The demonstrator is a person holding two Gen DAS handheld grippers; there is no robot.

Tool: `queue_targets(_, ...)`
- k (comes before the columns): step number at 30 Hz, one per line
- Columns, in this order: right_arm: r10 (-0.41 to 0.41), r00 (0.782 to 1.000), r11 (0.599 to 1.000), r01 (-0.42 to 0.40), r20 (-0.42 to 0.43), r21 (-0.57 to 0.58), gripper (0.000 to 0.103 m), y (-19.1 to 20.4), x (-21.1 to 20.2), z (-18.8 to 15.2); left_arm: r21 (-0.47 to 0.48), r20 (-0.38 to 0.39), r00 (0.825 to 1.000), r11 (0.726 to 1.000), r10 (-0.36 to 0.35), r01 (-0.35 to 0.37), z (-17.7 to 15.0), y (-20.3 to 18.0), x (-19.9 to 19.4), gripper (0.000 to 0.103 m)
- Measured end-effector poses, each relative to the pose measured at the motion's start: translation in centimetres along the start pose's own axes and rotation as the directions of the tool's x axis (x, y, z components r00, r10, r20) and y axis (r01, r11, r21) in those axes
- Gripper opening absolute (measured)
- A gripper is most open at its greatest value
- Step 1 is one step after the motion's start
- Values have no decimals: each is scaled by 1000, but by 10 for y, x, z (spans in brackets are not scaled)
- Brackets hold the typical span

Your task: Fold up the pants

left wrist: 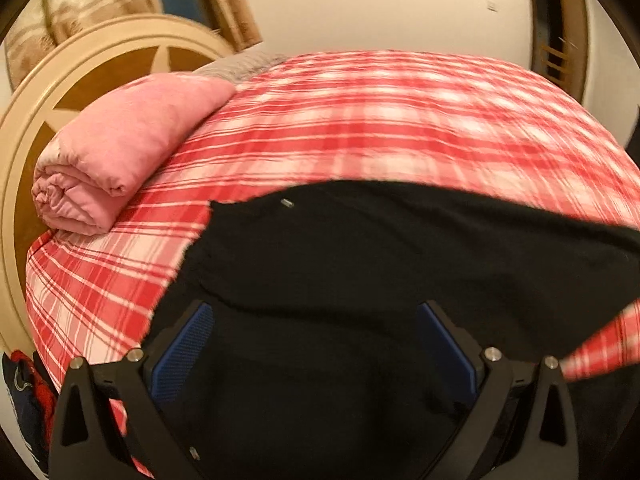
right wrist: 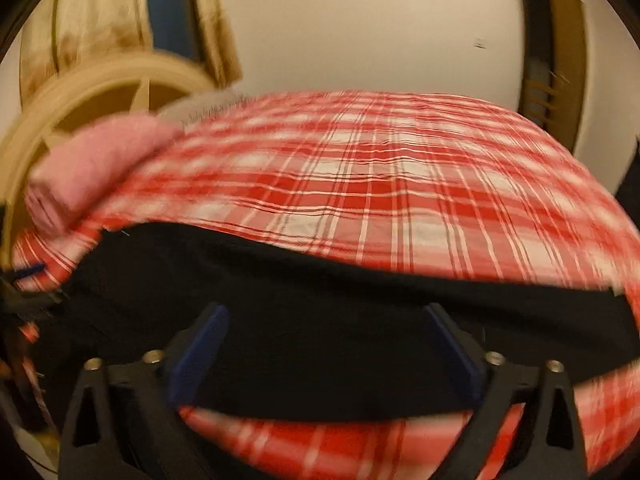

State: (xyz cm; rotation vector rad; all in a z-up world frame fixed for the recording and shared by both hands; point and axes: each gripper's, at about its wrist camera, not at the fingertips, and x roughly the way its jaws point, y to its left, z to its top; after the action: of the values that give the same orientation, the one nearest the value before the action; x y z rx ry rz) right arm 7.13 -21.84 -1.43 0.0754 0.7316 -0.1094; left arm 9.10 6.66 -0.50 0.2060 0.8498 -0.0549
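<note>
Black pants (left wrist: 400,248) lie spread across the near part of a bed with a red and white plaid cover (left wrist: 400,120). A small metal button shows near their left end. My left gripper (left wrist: 314,312) hovers over that left part, its blue pads (left wrist: 184,352) wide apart and open, with only cloth below them. In the right wrist view the pants (right wrist: 320,280) run as a long dark band over the plaid cover (right wrist: 360,180). My right gripper (right wrist: 325,314) stands open above the band, its jaws straddling the cloth without pressing it. Both views are motion-blurred.
A folded pink blanket (left wrist: 120,152) rests at the bed's left end against a round cream and brown headboard (left wrist: 80,80). Red and navy clothes (left wrist: 24,392) hang beside the bed's near left corner. A plain wall and a doorway (left wrist: 560,40) lie beyond the bed.
</note>
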Motion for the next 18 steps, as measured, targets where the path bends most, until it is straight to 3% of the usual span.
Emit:
queue_targets(3,74,994,996,-78,-77,-38,82,9,47,27,-53,-33,999,999,8,-10,15,17,26,103)
queue_targets(6,87,988,990,-100,-131,-97,82,26,88,44,-108,-82,997,994,-8,-1,21,27,53,103)
queue_targets(12,85,964,969,-139,-254,-202,82,50,156,46,-174,-150,987,984,-50,23,21,32,92,103)
queue_targets(15,115,960,965,-169,-253,-201,81,51,171,47,-160,-143,990,987,-13,-10,20,32,102,103)
queue_targets(17,136,956,964,-188,-260,-189,77,48,173,48,-140,-140,990,990,12,-32,21,32,108,103)
queue_targets(18,140,956,961,-194,-258,-198,65,49,172,48,-141,-138,990,990,9,-28,20,33,110,103)
